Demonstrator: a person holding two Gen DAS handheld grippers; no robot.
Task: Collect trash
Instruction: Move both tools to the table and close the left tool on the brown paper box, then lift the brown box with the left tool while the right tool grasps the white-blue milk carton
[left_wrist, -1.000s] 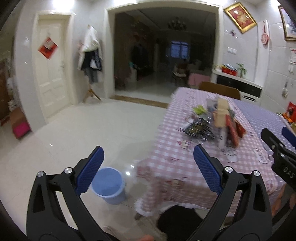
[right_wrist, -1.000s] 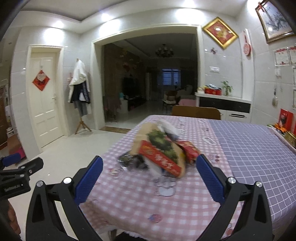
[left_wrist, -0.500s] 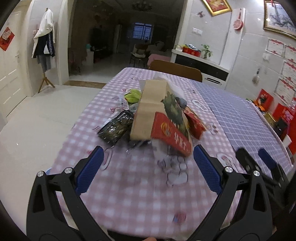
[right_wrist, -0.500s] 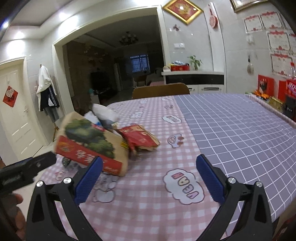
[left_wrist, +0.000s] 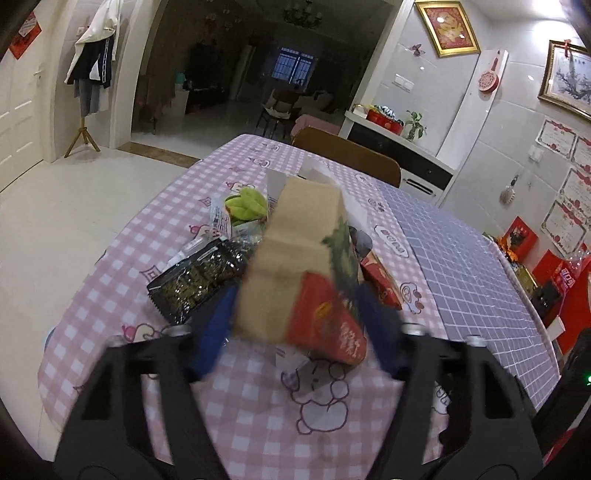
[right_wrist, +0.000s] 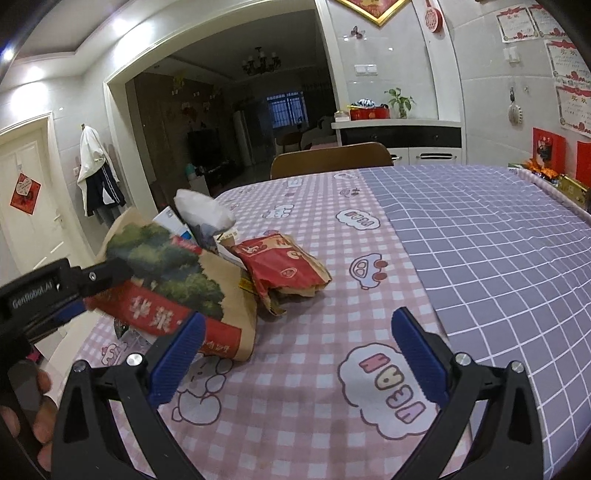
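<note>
A heap of trash lies on the checked tablecloth (left_wrist: 369, 413). The biggest piece is a brown paper bag (left_wrist: 299, 258) with a green tree print and a red band; it also shows in the right wrist view (right_wrist: 177, 280). My left gripper (left_wrist: 295, 328) has its blue pads against both sides of the bag's near end and is shut on it. A black snack packet (left_wrist: 195, 277), a green packet (left_wrist: 245, 205) and a red wrapper (right_wrist: 280, 266) lie around it. My right gripper (right_wrist: 295, 350) is open and empty over the cloth to the right of the heap.
A wooden chair (right_wrist: 330, 158) stands at the table's far side. Red boxes and gift items (left_wrist: 546, 273) line the table's right edge by the wall. White tiled floor (left_wrist: 74, 206) lies to the left, with a coat stand (left_wrist: 88, 81) near the door.
My left gripper moved forward onto the brown bag and its jaws closed on it. My right gripper swung a little right and closer to the cloth, still open.
</note>
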